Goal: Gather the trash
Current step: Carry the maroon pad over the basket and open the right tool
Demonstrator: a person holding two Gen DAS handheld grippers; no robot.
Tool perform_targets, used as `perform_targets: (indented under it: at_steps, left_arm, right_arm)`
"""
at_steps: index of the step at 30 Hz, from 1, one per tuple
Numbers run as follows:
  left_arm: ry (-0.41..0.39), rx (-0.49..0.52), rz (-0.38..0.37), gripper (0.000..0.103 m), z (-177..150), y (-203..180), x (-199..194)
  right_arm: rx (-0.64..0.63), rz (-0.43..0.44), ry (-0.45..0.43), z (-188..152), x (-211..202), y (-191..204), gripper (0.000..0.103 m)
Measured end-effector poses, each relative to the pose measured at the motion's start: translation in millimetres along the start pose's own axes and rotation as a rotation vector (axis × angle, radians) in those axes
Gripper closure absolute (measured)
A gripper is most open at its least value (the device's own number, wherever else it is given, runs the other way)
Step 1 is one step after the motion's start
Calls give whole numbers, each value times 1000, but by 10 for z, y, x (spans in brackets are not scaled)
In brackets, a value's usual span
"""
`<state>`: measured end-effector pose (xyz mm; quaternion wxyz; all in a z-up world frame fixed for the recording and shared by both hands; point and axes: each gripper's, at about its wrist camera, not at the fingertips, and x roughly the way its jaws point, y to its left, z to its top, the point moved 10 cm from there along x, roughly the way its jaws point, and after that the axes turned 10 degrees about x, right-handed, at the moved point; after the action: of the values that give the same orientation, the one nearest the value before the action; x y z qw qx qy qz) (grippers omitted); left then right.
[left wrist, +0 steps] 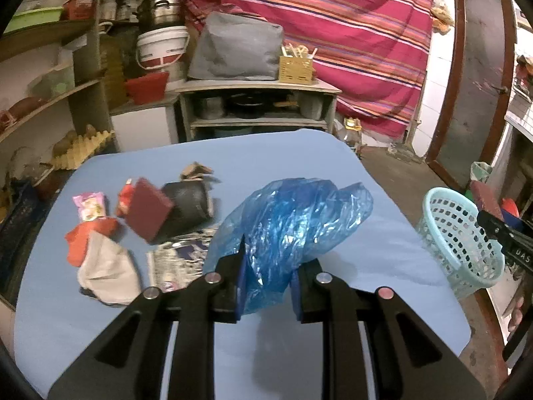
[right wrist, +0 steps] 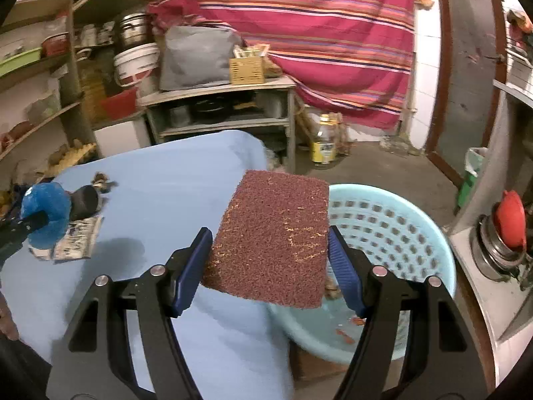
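My left gripper is shut on a crumpled blue plastic bag, held up over the blue table. My right gripper is shut on a maroon scouring pad that hangs over the table's right edge, beside the rim of the light blue perforated basket. The basket stands on the floor right of the table and holds a few scraps. More trash lies on the table's left: another maroon pad, a black piece, a foil wrapper, a pink wrapper and a red and white bag.
Cluttered shelves line the left wall. A low grey shelf unit stands behind the table, with a striped red cloth hanging beyond it. A bottle stands on the floor, and a door is at the right.
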<state>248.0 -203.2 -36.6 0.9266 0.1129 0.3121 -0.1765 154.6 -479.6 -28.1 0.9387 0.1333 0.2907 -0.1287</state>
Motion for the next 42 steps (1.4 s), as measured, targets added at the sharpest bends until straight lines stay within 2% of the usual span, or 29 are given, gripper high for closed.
perform_targets:
  at_steps: [7,16,31,42]
  left_arm:
    - [-4,24,-29,81,80,-337,102]
    - [3,36,-52,81,139,-653,232]
    - [14,73,-84,81,189,-1094,392]
    - [28,81,-153,81,314,-1465,625]
  right_arm:
    - [11,-30,-6,23,26,-271,34]
    - [79,-11,-13,80,-12,-520,34]
    - [66,-33,10,60,64,-692,34]
    - [98,-25,25,78,165,-837,34]
